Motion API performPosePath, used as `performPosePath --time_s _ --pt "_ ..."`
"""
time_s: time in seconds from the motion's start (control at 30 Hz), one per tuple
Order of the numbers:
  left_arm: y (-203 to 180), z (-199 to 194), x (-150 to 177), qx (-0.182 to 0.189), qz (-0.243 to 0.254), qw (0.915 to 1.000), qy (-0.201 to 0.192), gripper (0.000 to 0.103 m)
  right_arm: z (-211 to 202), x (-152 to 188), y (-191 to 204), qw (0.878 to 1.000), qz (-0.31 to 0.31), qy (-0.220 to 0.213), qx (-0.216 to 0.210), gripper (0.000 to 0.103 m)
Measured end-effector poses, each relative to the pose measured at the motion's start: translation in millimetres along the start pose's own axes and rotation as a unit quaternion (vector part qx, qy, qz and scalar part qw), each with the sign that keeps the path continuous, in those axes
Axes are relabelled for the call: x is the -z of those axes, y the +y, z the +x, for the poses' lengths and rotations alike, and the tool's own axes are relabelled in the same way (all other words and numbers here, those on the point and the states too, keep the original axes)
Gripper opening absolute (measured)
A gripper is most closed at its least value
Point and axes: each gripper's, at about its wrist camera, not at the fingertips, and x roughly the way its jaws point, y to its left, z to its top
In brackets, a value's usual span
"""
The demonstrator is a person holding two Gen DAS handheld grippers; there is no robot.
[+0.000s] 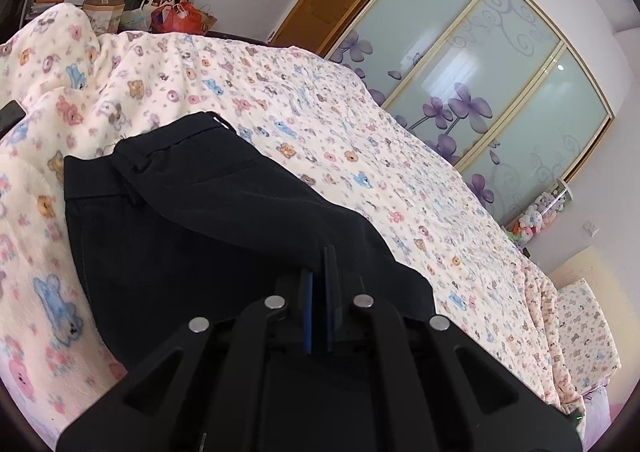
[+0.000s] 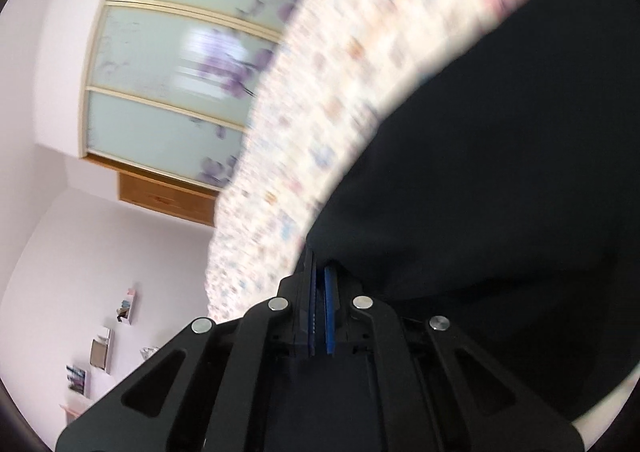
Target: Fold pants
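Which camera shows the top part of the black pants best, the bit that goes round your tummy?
The left wrist view. It is sharp and shows the waistband of the black pants lying on the teddy-bear blanket. The right wrist view is blurred and shows only plain black cloth, with no waistband to see.

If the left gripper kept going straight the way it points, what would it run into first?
Probably the black pants: the left gripper is already shut on their near edge, with the cloth spread directly ahead. Beyond lies the printed blanket; depth is uncertain.
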Motion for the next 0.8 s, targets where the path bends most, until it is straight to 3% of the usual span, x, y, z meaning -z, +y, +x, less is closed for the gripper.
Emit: performPosePath --time_s 0.1,0.2,0.37,0.43,0.57,0.67,0.73,0.77,0.8 --pt "2.8 -10.2 2.6 0.008 0.006 0.9999 -0.003 0.004 -44.8 -16.3 17.7 0.997 -0.031 -0.053 -0.04 0.002" --pt "9.4 -25.5 14.0 0.013 0.019 0.9997 -0.007 0.004 -69.5 -8.1 19.7 0.996 -0.047 -0.053 -0.058 0.002" --pt "39.1 -48.2 49.1 0.005 0.011 0.9999 -0.003 0.004 -86.8 24.8 -6.5 0.997 -0.052 -0.047 -0.044 0.002" --pt "52.1 -51.7 65.7 -0.007 0.011 0.9999 0.003 0.004 -86.6 32.9 -23.9 0.998 -0.045 -0.046 -0.025 0.002" --pt "73.0 -35.8 87.5 -0.031 0.016 0.9982 0.048 0.007 -67.5 41.5 -68.5 0.998 -0.028 -0.013 0.062 0.003" --pt "77.6 -50.5 78.3 -0.028 0.011 0.999 0.034 0.026 -65.4 39.0 -72.0 0.997 -0.024 0.013 0.075 0.01" --pt "77.1 -65.2 68.8 -0.026 0.016 0.9995 0.003 0.058 -67.7 37.7 -63.9 0.995 -0.052 0.028 0.085 0.027" --pt "78.2 -77.0 61.5 -0.024 0.018 0.9993 -0.024 0.062 -70.0 38.1 -61.0 0.994 -0.061 0.03 0.087 0.032" --pt "79.1 -83.4 55.7 -0.019 0.019 0.9988 -0.04 0.07 -72.5 38.5 -58.0 0.993 -0.068 0.032 0.086 0.047"
